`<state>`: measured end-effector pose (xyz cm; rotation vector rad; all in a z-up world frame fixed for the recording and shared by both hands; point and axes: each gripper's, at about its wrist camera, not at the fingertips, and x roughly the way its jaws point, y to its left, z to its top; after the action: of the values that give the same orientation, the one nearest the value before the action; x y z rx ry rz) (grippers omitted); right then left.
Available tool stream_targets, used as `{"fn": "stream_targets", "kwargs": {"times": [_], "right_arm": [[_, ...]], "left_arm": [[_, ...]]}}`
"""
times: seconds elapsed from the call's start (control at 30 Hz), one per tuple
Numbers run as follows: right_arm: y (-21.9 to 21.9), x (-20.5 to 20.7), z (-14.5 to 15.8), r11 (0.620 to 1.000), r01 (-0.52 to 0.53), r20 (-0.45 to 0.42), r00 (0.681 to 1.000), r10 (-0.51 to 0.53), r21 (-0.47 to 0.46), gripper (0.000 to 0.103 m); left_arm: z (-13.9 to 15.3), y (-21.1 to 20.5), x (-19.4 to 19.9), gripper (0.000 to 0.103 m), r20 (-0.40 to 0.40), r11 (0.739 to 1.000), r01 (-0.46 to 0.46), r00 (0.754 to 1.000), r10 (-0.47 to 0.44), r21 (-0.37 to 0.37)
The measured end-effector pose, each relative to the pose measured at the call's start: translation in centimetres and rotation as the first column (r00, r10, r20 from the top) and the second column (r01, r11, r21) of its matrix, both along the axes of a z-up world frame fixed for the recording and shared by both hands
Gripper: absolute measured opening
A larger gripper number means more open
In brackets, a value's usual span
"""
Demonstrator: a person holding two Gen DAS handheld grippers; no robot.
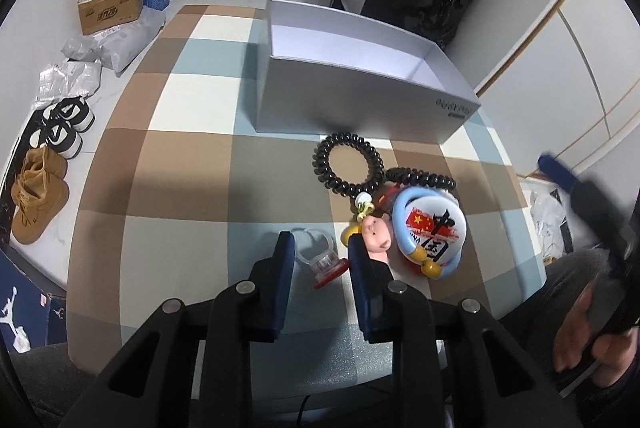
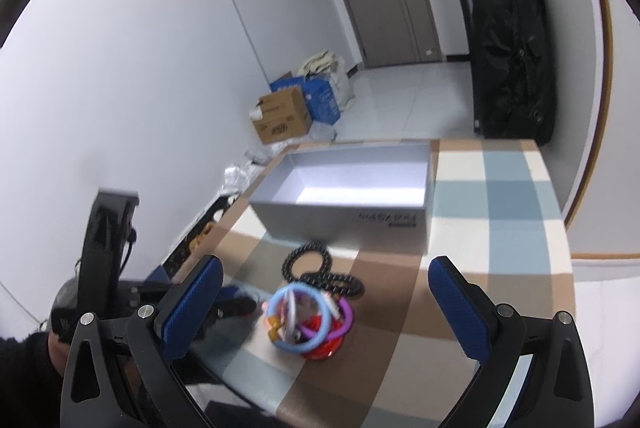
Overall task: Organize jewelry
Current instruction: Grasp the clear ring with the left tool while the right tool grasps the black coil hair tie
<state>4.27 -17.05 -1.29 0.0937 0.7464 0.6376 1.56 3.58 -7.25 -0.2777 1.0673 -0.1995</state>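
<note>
Jewelry is lying in a small heap on the checked table (image 1: 192, 156), just ahead of both tongs. The left tongs (image 1: 320, 248) are standing part open, their blue fingers (image 1: 280, 268) straddling a clear plastic ring (image 1: 316, 248) with a red piece at its base; whether the pads are touching it, I cannot tell. Just right of those tongs a pink pig charm (image 1: 378, 232) is lying against a light blue bangle (image 1: 404, 228) and a round flag badge (image 1: 434, 228). Beyond them two black coil hair ties (image 1: 348, 164) are resting (one overlapping the other). Farther ahead an open grey box (image 1: 360, 100) is sitting on the table. The right tongs (image 2: 324, 292) are spread wide and holding nothing, hanging above the heap, where a purple ring (image 2: 347, 316) is showing beside the bangle.
</note>
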Motion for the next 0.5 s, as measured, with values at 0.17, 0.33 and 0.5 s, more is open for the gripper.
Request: {"fn": "stream_targets", "kwargs": {"times": [0.17, 0.33, 0.5], "right_arm": [[1.3, -0.6, -1.0, 0.997, -0.063, -0.033, 0.998, 0.061, -0.049, 0.103], [1.2, 0.2, -1.9, 0.999, -0.050, -0.094, 0.994, 0.049, -0.008, 0.103], [0.3, 2.2, -3.8, 0.994, 0.003, -0.241, 0.970, 0.024, 0.113, 0.101]], "left_arm": [[0.6, 0.3, 0.2, 0.022, 0.021, 0.999, -0.021, 1.000, 0.021, -0.028], [0.8, 0.7, 0.4, 0.022, 0.029, 0.997, -0.040, 0.999, 0.042, -0.058], [0.8, 1.2, 0.7, 0.022, 0.026, 0.994, -0.055, 0.998, 0.058, -0.093]]}}
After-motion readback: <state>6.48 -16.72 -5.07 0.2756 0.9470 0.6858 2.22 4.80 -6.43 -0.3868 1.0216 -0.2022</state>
